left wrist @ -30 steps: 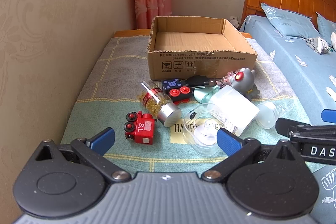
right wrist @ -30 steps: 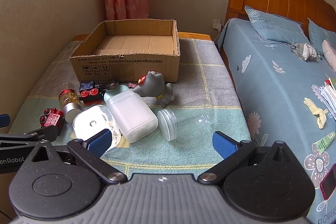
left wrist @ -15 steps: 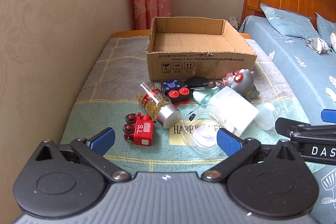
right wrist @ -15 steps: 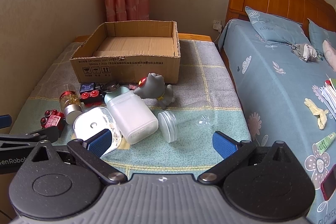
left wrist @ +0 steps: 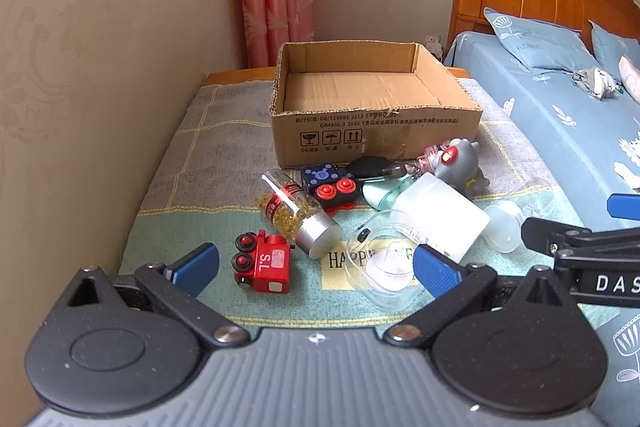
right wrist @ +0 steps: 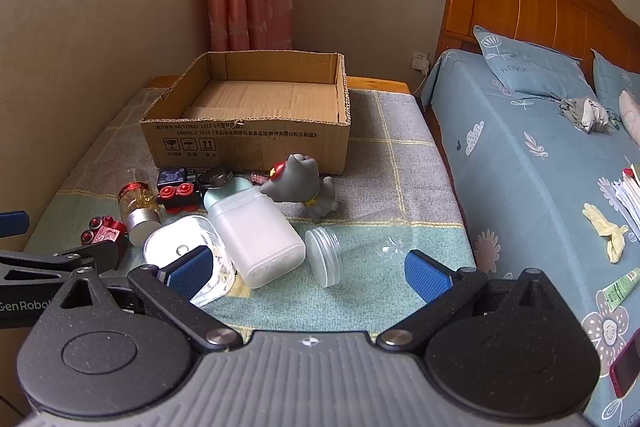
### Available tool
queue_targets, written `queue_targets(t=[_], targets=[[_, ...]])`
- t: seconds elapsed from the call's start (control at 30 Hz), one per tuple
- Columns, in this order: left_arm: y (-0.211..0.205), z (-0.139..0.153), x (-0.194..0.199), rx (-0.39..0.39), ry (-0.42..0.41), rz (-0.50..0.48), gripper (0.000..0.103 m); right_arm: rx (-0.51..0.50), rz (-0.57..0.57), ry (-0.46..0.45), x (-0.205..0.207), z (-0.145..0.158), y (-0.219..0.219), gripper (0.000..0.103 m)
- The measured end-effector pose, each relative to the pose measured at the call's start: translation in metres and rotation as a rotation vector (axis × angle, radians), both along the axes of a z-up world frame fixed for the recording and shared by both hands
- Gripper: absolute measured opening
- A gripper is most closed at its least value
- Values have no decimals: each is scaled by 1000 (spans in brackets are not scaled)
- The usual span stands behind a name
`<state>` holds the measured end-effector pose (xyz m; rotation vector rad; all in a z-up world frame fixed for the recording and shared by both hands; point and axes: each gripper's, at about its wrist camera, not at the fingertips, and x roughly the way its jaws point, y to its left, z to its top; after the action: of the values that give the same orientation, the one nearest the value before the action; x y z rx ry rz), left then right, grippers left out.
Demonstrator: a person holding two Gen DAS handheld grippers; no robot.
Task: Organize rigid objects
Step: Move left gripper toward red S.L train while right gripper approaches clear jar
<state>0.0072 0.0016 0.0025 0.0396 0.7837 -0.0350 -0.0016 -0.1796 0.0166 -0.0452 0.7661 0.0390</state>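
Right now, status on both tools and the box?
Left tool open, right tool open, both empty. Cardboard box empty. Toys and jars piled before it; red train nearest left tool.

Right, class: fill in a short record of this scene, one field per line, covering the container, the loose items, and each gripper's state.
container: cardboard box, open top, nothing seen inside
surface: patterned mat
nearest left gripper: red toy train
lying on side: gold-filled bottle, frosted white container, clear jar
upright: grey toy figure
left gripper: open, holding nothing
right gripper: open, holding nothing
items in box so far: none
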Motion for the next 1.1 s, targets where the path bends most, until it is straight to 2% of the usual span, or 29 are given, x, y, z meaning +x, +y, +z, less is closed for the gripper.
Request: queue_targets(t=[0.23, 0.33, 0.5, 0.67, 0.97, 1.1], targets=[[4, 1, 4, -15, -9, -36, 102, 1, 18, -16, 1, 0, -1, 103], [7, 1, 5, -25, -21, -65, 102, 2, 44, -54, -1, -1, -4, 103], [21, -9, 8, -24, -37, -90, 102, -13, 66, -78, 0, -12, -18, 103], [38, -32, 13, -28, -4, -101, 102, -18, 55, -25, 6, -38, -39, 103], [57, -90, 26, -11, 141, -52, 102, -6, 95, 96, 16, -93, -52, 103], [63, -100, 28, -27, 146, -46, 102, -17, 113, 122, 23, -105, -51, 103]])
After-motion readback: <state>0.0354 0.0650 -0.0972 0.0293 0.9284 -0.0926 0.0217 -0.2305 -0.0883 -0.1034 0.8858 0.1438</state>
